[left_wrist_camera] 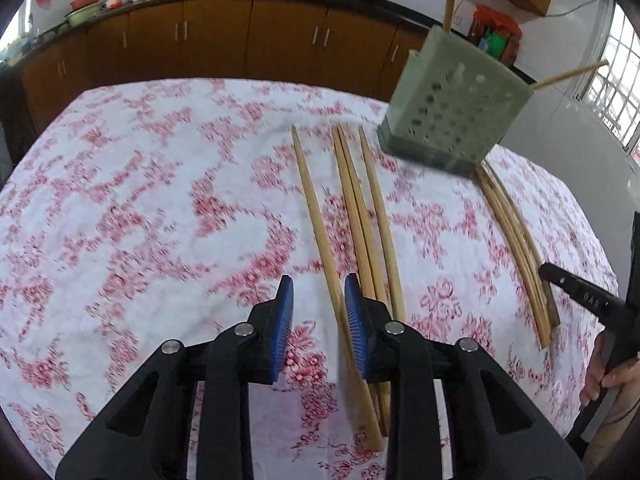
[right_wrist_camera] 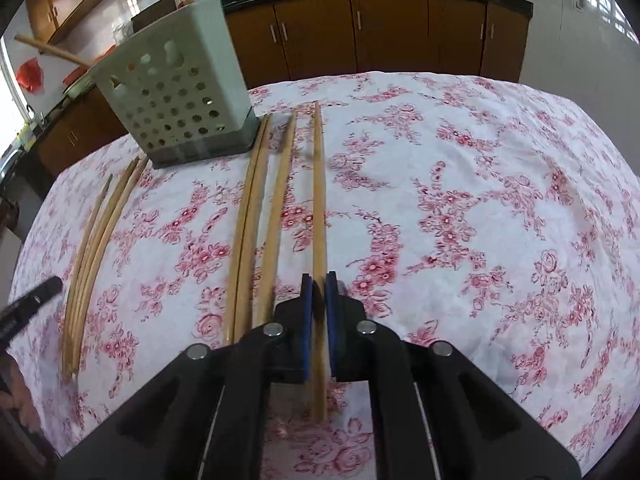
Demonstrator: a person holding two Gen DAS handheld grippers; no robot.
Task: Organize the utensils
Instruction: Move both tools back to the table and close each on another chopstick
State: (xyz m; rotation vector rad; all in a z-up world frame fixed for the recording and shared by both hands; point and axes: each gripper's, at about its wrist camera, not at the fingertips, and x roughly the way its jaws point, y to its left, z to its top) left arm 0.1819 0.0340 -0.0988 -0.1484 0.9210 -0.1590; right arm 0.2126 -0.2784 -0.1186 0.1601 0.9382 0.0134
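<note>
Several wooden chopsticks lie on a floral tablecloth. A pale green perforated utensil holder [left_wrist_camera: 452, 116] [right_wrist_camera: 176, 100] stands at the back with two chopsticks sticking out of it. My left gripper [left_wrist_camera: 318, 292] is open, its blue pads either side of one chopstick [left_wrist_camera: 316, 220], with more chopsticks [left_wrist_camera: 372, 220] just to its right. My right gripper [right_wrist_camera: 319, 280] is shut on the rightmost chopstick [right_wrist_camera: 319, 200], which runs between its pads. Another bundle of chopsticks [right_wrist_camera: 92, 248] [left_wrist_camera: 516, 240] lies beside the holder. The other gripper's black tip [left_wrist_camera: 576, 292] [right_wrist_camera: 32, 300] shows in each view.
The table's cloth [right_wrist_camera: 480, 220] is white with red flowers. Brown kitchen cabinets [left_wrist_camera: 248, 40] and a dark counter with pans and bowls run behind the table. A window [left_wrist_camera: 616, 80] is at the far right.
</note>
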